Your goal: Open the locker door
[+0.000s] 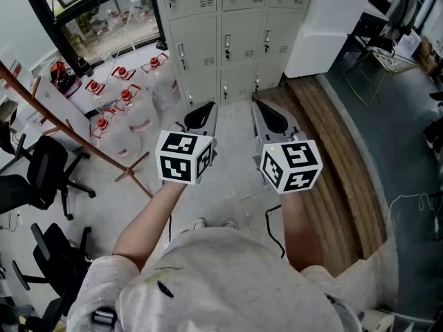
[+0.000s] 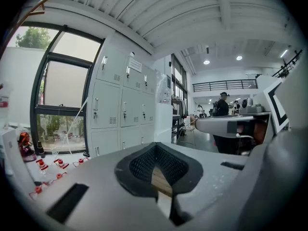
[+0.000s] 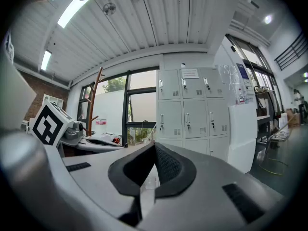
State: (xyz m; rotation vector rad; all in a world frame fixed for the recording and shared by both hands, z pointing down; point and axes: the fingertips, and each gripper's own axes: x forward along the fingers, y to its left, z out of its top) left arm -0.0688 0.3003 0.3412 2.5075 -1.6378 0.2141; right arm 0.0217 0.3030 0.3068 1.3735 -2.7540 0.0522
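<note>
Over on the left of the floor you've got a bunch of red-capped water jugs [image 1: 131, 113] by the window. Your left tongs [image 1: 201, 114] are pressed together with nothing in them. Same deal with your right tongs [image 1: 272, 118], held beside them, both aimed at the grey lockers [image 1: 228, 40] ahead, well apart from them. Every locker door looks closed. A white cabinet [image 1: 325, 26] sits just right of the lockers.

Grey lockers [image 1: 242, 40] — all shut — standing beside the window [image 1: 104, 21].
</note>
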